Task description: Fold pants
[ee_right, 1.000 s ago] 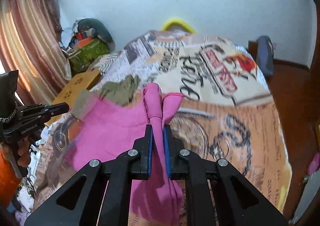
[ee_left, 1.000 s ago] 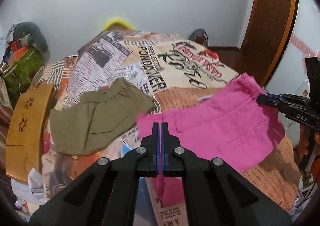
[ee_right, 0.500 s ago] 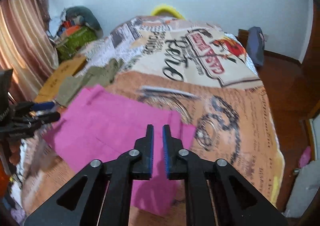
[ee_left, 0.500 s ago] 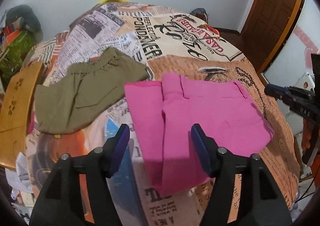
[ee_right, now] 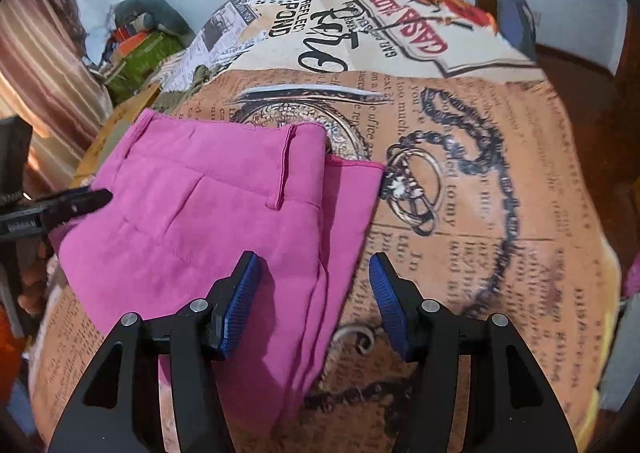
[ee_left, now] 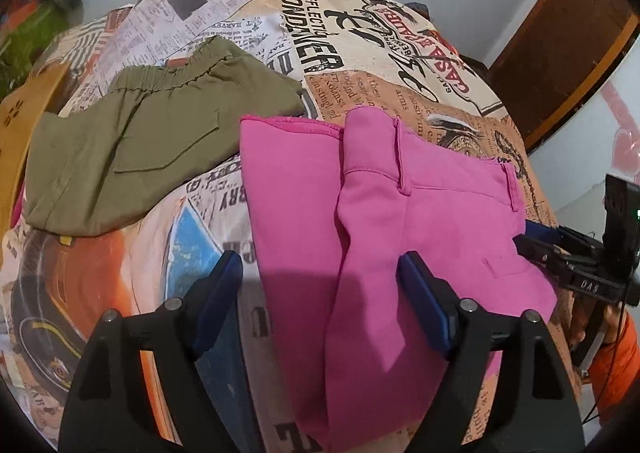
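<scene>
Bright pink pants [ee_left: 384, 221] lie folded flat on a bed with a newspaper-print cover [ee_left: 328, 53]; the waistband with a belt loop is on top, pointing away from me. My left gripper [ee_left: 320, 289] hovers over the near left part of the pants, its jaws still opening, pads clear of the cloth. In the right wrist view the pink pants [ee_right: 208, 213] fill the left half, and my right gripper [ee_right: 314, 285] stands over their right edge, jaws opening with nothing pinched. Each gripper shows at the other view's edge: the right gripper [ee_left: 532, 245] and the left gripper [ee_right: 80, 201].
Folded olive-green pants [ee_left: 136, 149] lie on the bed left of the pink pair. A wooden panel [ee_left: 16, 141] and a pile of belongings [ee_right: 140, 45] stand off the bed's left side. A brown door [ee_left: 560, 53] is at the right. An orange sleeve [ee_left: 616, 365] holds the right gripper.
Both grippers let go of the pink pants and opened. The pants dropped from hanging to lying flat on the bed. Both grippers came down closer to the cloth.
</scene>
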Motion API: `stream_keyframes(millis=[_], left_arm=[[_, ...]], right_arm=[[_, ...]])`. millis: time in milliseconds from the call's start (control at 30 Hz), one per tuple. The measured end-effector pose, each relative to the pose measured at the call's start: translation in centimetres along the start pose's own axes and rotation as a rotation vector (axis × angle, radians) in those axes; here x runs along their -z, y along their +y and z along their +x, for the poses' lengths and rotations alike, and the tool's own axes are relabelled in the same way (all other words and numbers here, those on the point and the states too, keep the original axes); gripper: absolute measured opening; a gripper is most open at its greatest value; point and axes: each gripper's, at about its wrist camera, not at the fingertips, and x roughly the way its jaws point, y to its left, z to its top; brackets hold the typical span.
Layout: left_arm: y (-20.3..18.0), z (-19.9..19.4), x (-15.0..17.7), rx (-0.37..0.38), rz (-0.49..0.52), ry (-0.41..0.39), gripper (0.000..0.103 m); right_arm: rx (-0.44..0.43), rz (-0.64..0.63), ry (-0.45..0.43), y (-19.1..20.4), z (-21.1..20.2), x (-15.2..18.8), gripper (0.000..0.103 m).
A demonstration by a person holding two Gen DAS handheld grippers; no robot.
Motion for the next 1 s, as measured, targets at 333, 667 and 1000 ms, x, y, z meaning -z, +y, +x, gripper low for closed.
stream_keyframes(millis=[333,667,1000], left_arm=[[-2.2,0.3,-0.7,0.017,0.045,0.012,0.023],[-3.8,-3.5,-0.7,-0.048,0.123,-0.082,0.015],[-3.4,-11.5,-1.4,-0.101,0.14,-0.254,0.014]], right_arm=[[0.016,-0.044,-0.058,1.4,-0.3,-0.3,0.014],[0.016,-0.063,-0.129,2.5,-3.0,-1.8,0.011],[0.011,-0.164,-0.241,7.6,-7.0,-5.2,0.011]])
